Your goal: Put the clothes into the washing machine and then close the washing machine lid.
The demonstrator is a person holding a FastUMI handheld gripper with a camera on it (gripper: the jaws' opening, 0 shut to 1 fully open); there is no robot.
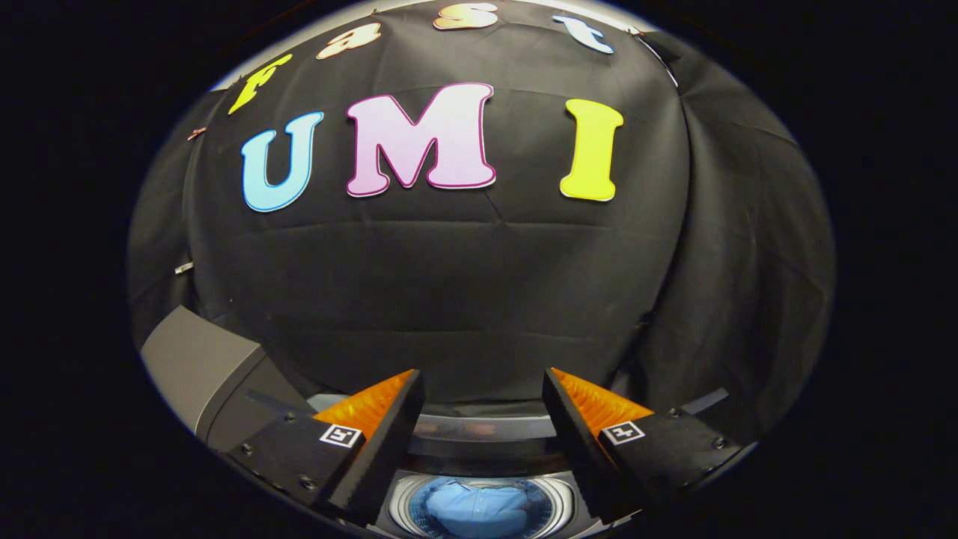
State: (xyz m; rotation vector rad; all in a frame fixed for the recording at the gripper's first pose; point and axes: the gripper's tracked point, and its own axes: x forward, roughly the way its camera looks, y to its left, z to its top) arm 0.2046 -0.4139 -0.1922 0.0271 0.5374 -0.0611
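Fingers of the gripper (483,382) are standing spread wide apart, with nothing caught between them, so the jaws are released and holding nothing. Each finger is carrying a small square marker on its upper face. Down between the fingers, and lower than their tips, the washing machine (479,438) is sitting with its round drum mouth facing up. Inside that drum a blue piece of clothes (479,509) is lying bunched up, ringed by the drum's pale, shiny rim. Just past the drum, a dark glossy band of the machine's top is running across between the two fingers. Whether this band is the lid or the control panel, I cannot tell. Off beside the left finger, a grey boxy block (202,367) is jutting up at a tilt. Beyond all of this, the black cloth wall (464,299) of the booth is hanging, creased in places.
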